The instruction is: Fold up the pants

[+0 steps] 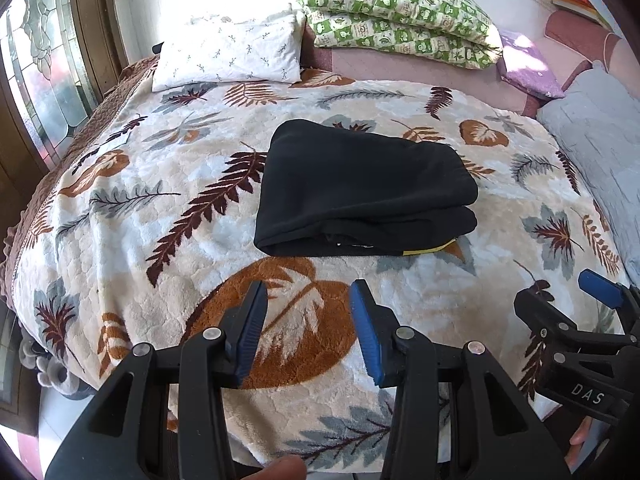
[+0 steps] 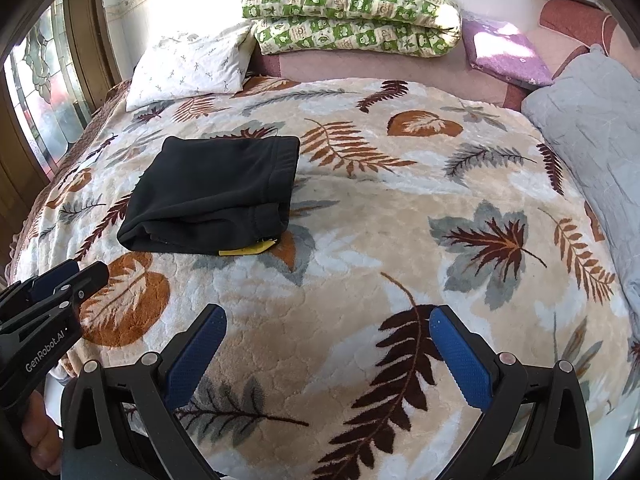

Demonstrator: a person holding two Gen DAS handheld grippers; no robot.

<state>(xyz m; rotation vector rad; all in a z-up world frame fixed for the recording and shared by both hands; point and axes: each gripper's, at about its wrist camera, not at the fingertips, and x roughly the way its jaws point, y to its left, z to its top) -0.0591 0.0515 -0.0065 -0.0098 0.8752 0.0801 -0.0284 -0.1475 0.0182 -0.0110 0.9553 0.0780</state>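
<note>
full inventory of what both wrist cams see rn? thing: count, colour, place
pants: 1, black with a yellow tag at the near edge, folded, mid-blanket
blanket: 1, cream with brown and grey leaves, covering the bed
white pillow: 1, white with small sprigs, far left of bed
green quilt: 1, green-and-cream check, folded, far end
purple cushion: 1, purple, far right
grey quilt: 1, pale grey, right edge
books: small stack, red and cream, far right corner
window: 1, patterned glass, brown frame, left
left gripper: 1, black with blue pads, open, empty, above near blanket
right gripper: 1, same, open, empty
</note>
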